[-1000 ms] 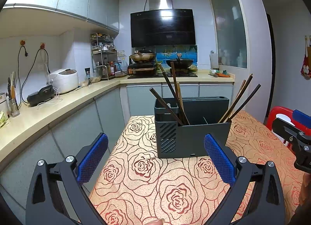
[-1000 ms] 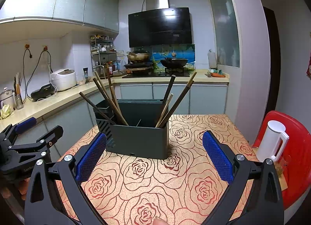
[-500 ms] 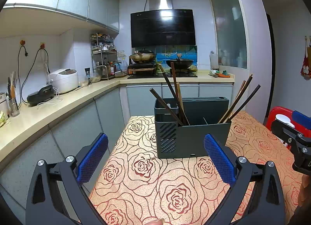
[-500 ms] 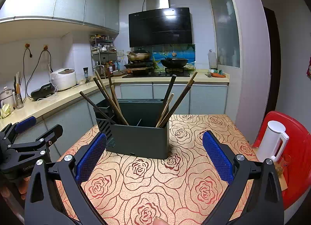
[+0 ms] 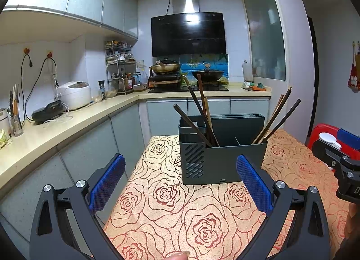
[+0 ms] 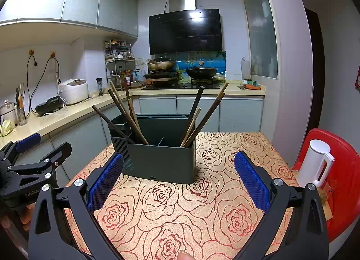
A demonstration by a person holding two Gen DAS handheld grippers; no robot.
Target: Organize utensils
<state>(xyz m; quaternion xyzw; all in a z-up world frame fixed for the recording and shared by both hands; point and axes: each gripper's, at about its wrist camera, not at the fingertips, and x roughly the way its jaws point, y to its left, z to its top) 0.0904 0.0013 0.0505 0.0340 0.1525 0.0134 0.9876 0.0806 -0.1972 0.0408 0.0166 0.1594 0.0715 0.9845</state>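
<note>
- Left wrist view: my left tongs point(image 5: 180, 189) hang low over the desk point(image 5: 171, 210) with the blue pads wide apart and nothing between them.
- The dark utensil holder point(image 5: 221, 149) stands on the desk straight ahead of these tongs, a little toward the right pad and well clear of both.
- One bunch of chopsticks point(image 5: 201, 116) leans out of the holder's left end. A second bunch point(image 5: 276, 119) leans out of its right end. I judge they splay like this because the compartments are wide and the sticks rest loosely against the rims.
- The right tongs point(image 5: 337, 158) come in at the far right edge, cut off by the frame, so from here I cannot tell how they stand.
- I cannot see the compartment floors or the chopstick tips.
- Right wrist view: the right tongs point(image 6: 178, 183) are spread wide and empty too, with the holder point(image 6: 162, 158) ahead, between the pads and nearer the left one.
- The left bunch point(image 6: 126, 116) and the right bunch point(image 6: 202, 116) fan outward. A divider shows between them, but how many sections there are I cannot make out.
- The left tongs point(image 6: 33, 158) sit out beyond my left pad, partly cropped.
- A white kettle point(image 6: 315, 163) stands on a red chair point(image 6: 344, 183) off to the right, apart from the desk.
- No loose utensil shows on the desk. That fits sorting finished, or sticks about to be regrouped, and I cannot settle which.
</note>
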